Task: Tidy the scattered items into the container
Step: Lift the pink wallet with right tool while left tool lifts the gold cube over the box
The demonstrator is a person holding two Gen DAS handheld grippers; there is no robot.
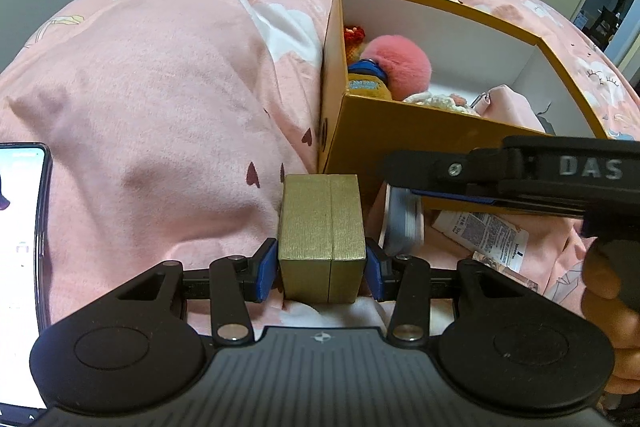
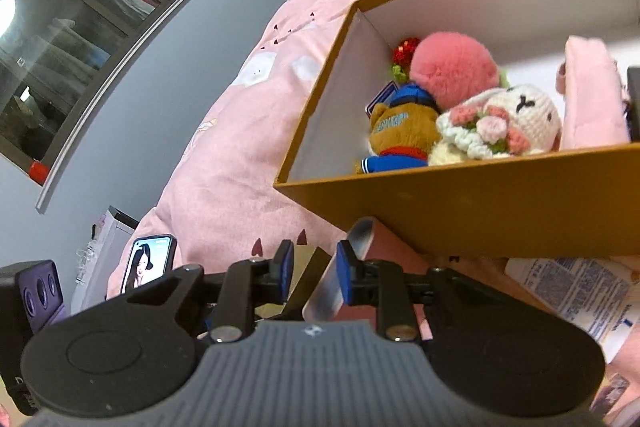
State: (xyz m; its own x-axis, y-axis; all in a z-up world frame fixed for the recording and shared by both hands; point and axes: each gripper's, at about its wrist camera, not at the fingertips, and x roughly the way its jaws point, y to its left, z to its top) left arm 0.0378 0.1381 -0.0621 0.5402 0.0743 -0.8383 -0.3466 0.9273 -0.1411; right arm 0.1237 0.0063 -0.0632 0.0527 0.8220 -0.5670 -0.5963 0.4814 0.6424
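My left gripper [image 1: 321,269] is shut on a small gold box [image 1: 322,227], its blue pads pressed to both sides, low over the pink duvet [image 1: 160,87]. Just beyond stands the mustard cardboard container [image 1: 400,131] [image 2: 480,211], open-topped and white inside. It holds a pink pompom [image 2: 454,71], a bear plush [image 2: 400,131], a crochet bunny [image 2: 516,115] and a pink pouch [image 2: 592,99]. My right gripper [image 1: 400,183] [image 2: 315,271] reaches in from the right, its jaws narrow, shut on a thin silver case [image 1: 402,223] [image 2: 356,239] at the container's near wall.
A lit phone [image 1: 20,247] [image 2: 150,263] lies on the duvet at the left. A printed leaflet [image 1: 484,235] [image 2: 580,291] lies by the container's near corner. A person's hand [image 1: 608,291] grips the right tool. Wall and wardrobe lie beyond the bed.
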